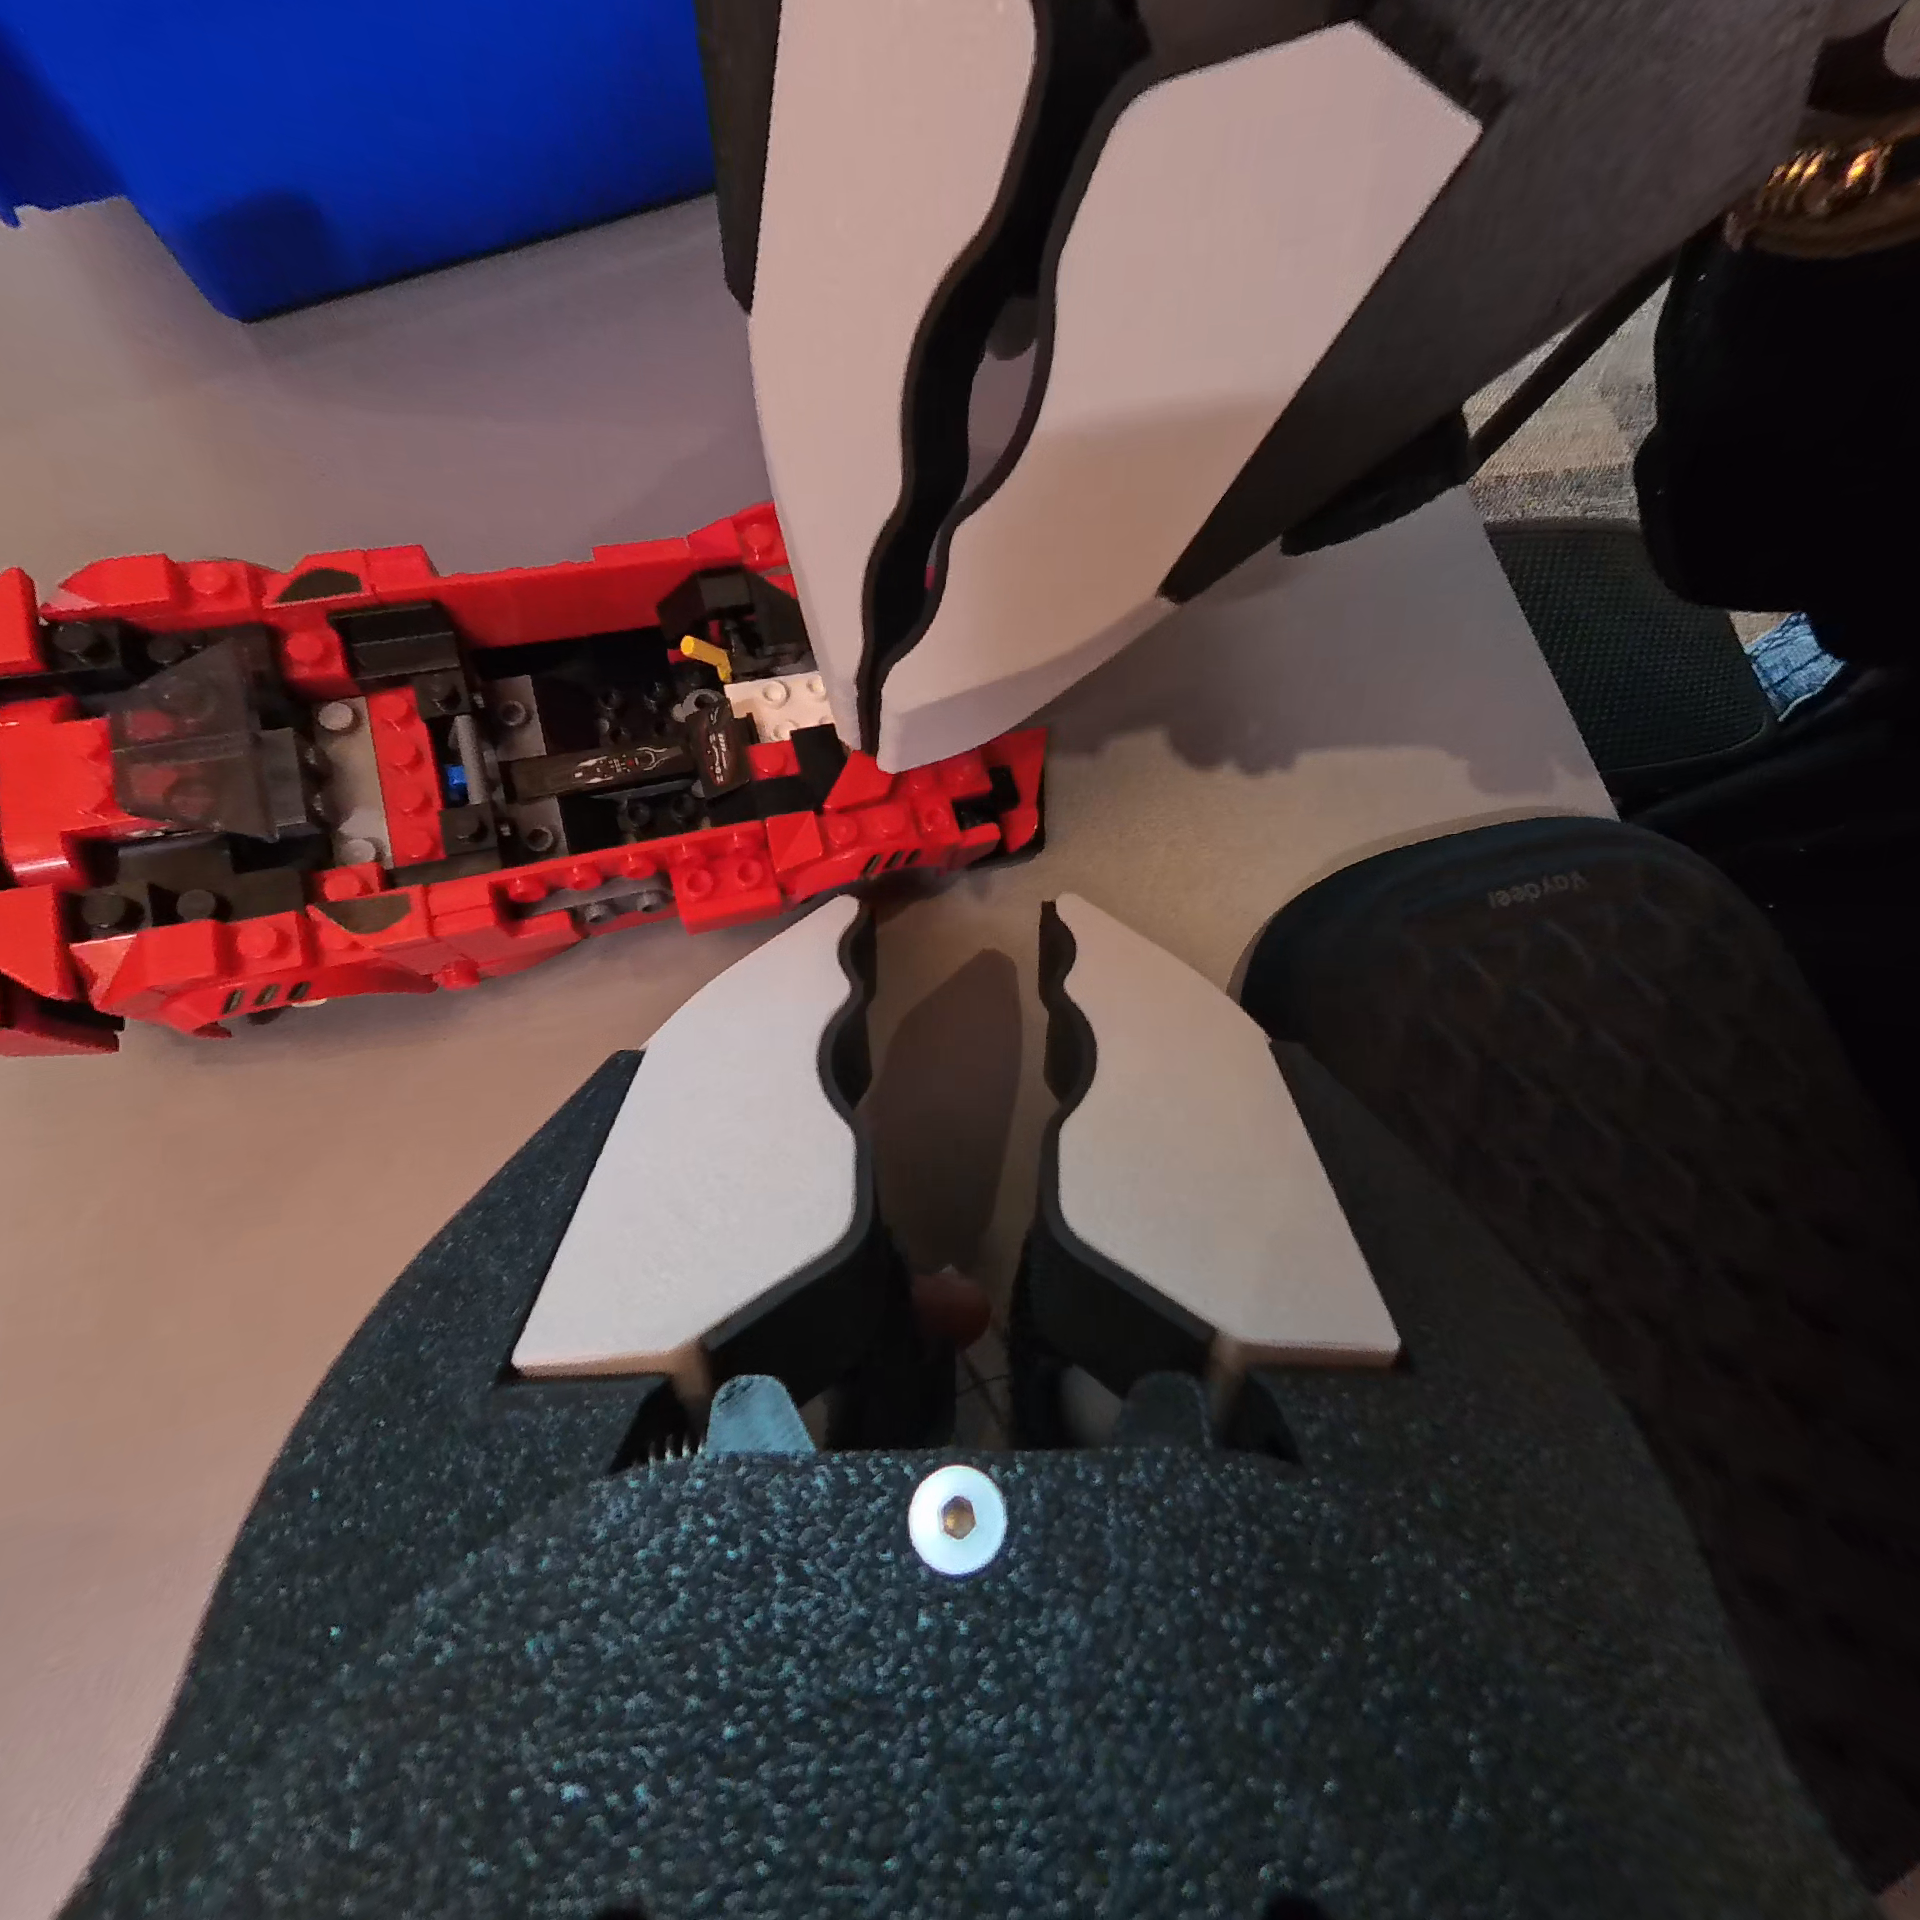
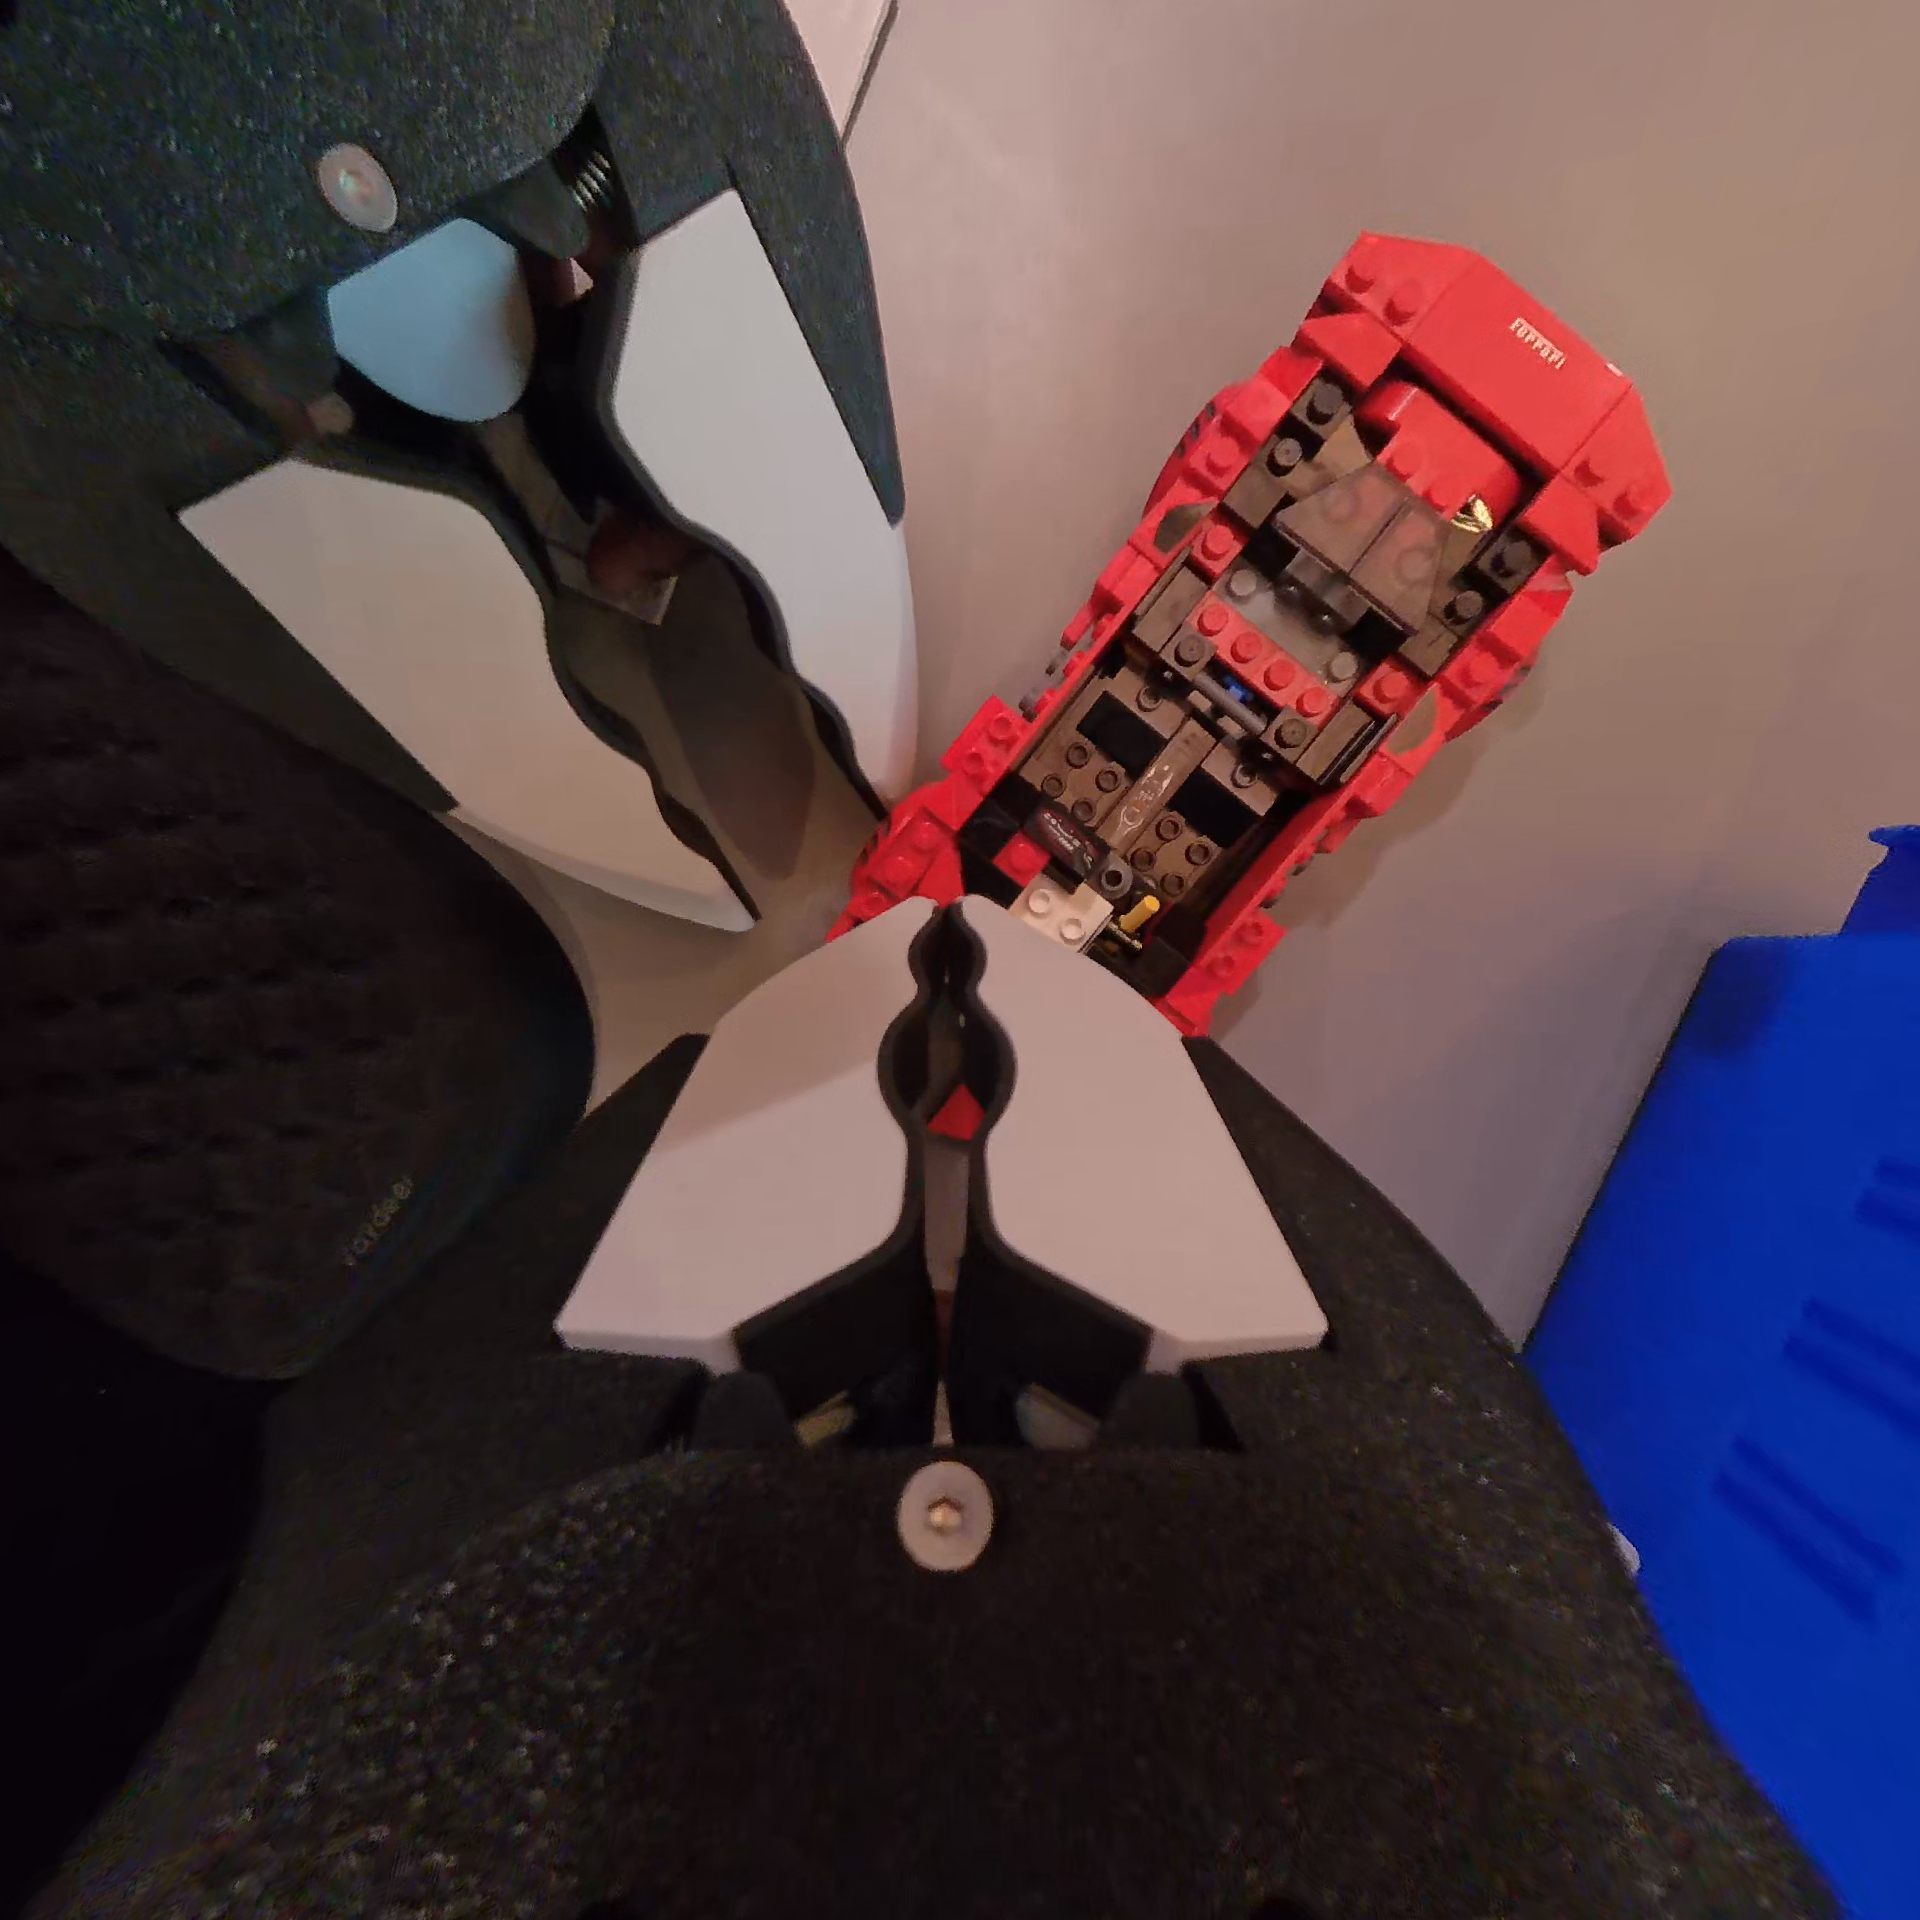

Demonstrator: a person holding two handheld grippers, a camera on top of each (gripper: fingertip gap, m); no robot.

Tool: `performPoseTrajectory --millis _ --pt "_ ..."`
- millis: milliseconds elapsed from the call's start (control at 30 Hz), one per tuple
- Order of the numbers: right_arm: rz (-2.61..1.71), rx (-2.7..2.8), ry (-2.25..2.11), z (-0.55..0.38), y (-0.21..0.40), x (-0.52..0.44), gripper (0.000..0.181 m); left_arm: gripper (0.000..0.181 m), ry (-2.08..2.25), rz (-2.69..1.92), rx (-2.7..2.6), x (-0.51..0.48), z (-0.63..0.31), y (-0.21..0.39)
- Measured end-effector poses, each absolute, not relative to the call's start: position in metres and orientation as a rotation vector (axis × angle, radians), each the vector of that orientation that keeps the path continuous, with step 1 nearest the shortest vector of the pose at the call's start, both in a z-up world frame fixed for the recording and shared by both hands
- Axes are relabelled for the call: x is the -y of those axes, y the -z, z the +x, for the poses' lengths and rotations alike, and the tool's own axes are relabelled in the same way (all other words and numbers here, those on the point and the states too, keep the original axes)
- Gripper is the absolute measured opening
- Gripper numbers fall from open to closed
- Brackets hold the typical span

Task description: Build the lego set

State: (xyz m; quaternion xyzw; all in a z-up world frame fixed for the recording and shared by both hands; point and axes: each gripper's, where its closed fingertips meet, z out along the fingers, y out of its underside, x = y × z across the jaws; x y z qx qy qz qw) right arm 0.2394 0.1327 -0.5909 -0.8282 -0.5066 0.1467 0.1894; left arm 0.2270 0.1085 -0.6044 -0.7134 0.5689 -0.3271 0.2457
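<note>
Right gripper has its fingers pressed together at the tips, tips down on the near end of the red lego car — whether a brick is pinched between them I can't tell; only a red sliver shows through the gap further back, in the right wrist view. Left gripper sits with fingers apart, nothing between them, just bare table and shadow, tips just beside the car's end at 12 o'clock in the left wrist view. In that same view the right gripper comes in from 1 o'clock and lands on the car's right end, next to a small white plate and a yellow lever piece. Car lies flat on the pale table, lengthwise toward 9 o'clock in the left view, pointing to 1 o'clock in the right view; roof off, black interior and studs exposed, dark transparent windscreen piece near the far end. White plate and yellow piece show just past the right fingertips. Left gripper enters the right view from 10 o'clock, fingers spread, tips near the car's corner. Blue bin at 11 o'clock in the left view, at 4 o'clock in the right — apart from the car. Black mesh pad at 3 o'clock, left view.
</note>
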Motion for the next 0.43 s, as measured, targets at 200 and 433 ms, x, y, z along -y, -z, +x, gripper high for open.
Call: performPoseTrajectory --millis 200,433 --pt "-2.322 1.434 -0.424 0.2380 0.5874 -0.1300 0.000 0.029 0.893 -1.943 -1.557 -0.1081 0.2277 0.6045" --pt "-2.232 1.569 -0.418 0.2324 0.5859 -0.1343 0.000 0.029 0.891 -1.941 -1.551 -0.1091 0.2274 0.6034"
